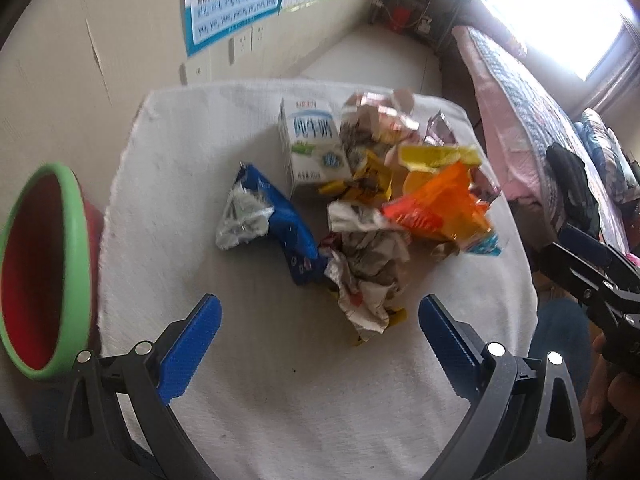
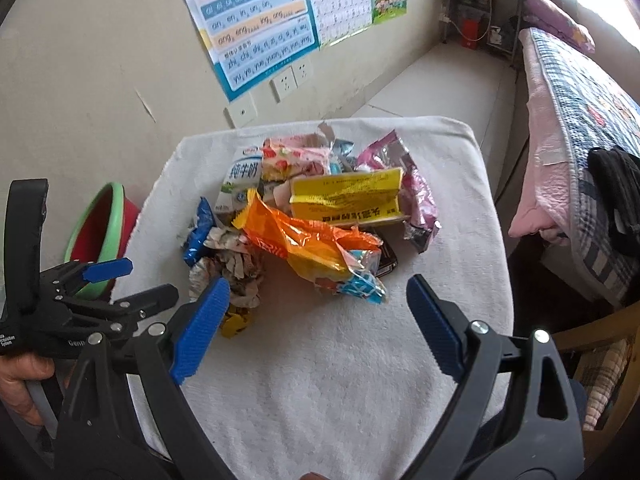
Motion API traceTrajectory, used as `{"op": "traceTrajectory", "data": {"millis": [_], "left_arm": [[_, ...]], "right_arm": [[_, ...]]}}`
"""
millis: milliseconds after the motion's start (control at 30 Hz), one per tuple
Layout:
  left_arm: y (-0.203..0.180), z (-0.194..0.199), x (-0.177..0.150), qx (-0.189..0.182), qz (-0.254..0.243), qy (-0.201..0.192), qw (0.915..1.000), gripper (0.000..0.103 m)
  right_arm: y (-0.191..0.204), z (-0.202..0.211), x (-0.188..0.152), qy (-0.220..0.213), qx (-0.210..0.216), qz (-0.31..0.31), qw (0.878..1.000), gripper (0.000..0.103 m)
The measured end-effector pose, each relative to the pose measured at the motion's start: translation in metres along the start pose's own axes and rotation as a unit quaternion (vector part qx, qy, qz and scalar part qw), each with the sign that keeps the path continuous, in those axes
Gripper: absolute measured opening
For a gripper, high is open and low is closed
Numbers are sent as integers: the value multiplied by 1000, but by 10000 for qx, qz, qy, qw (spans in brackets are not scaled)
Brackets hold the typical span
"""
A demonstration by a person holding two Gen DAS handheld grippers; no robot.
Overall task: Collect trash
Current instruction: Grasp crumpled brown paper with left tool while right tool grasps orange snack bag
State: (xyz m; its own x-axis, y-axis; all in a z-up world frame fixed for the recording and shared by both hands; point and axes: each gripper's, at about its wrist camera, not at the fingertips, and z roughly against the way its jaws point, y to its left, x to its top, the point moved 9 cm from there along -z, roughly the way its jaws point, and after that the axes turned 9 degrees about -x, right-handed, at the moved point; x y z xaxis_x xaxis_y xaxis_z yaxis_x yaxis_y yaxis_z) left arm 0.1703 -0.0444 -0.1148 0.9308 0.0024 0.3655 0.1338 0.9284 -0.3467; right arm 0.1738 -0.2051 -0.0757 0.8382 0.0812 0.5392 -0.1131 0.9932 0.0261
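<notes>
**Both claws wide apart over the trash pile**

Left claw (image 1: 320, 340) hangs released above a white fluffy towel (image 1: 280, 400), its ribbed blue pads spread, nothing between them. At far left a round bowl (image 1: 44, 276), red inside with a green rim, stands just beside the towel. Next comes a blue wrapper (image 1: 280, 220) with a crumpled silver end, then a boxy white milk carton (image 1: 312, 148), then wrinkled paper (image 1: 368, 264), then a glossy orange bag (image 1: 440, 204). These pieces lie together in one heap on the towel.

Right claw (image 2: 316, 316) is released too, empty, its pads well apart near the heap. Only the right view shows clearly a flat yellow packet (image 2: 348, 196) with printed text and a shiny pink foil wrapper (image 2: 412, 196) behind the orange bag. It also shows the left claw from the side, held in a hand (image 2: 20, 376) at the lower left.
</notes>
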Motion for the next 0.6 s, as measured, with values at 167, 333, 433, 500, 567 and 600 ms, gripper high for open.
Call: {"op": "traceTrajectory", "data": {"millis": [167, 333, 433, 500, 567, 600], "left_arm": [[1, -24, -8, -204, 166, 247, 9993, 93], [-2, -45, -9, -555, 444, 416, 9966, 76], [0, -55, -9, -661, 594, 515, 9947, 52], [-1, -58, -9, -720, 613, 527, 9941, 35], [-3, -58, -9, -786, 580, 504, 9939, 21], [-5, -58, -9, -800, 506, 498, 9943, 15]], "right_arm": [[5, -18, -3, 175, -10, 117, 9998, 88], [5, -29, -1, 277, -24, 142, 9995, 88], [6, -37, 0, 344, -29, 165, 9993, 88], [7, -41, 0, 378, -34, 192, 9991, 88], [9, -47, 0, 413, -36, 231, 9989, 88], [10, -50, 0, 427, -34, 258, 9988, 88]]}}
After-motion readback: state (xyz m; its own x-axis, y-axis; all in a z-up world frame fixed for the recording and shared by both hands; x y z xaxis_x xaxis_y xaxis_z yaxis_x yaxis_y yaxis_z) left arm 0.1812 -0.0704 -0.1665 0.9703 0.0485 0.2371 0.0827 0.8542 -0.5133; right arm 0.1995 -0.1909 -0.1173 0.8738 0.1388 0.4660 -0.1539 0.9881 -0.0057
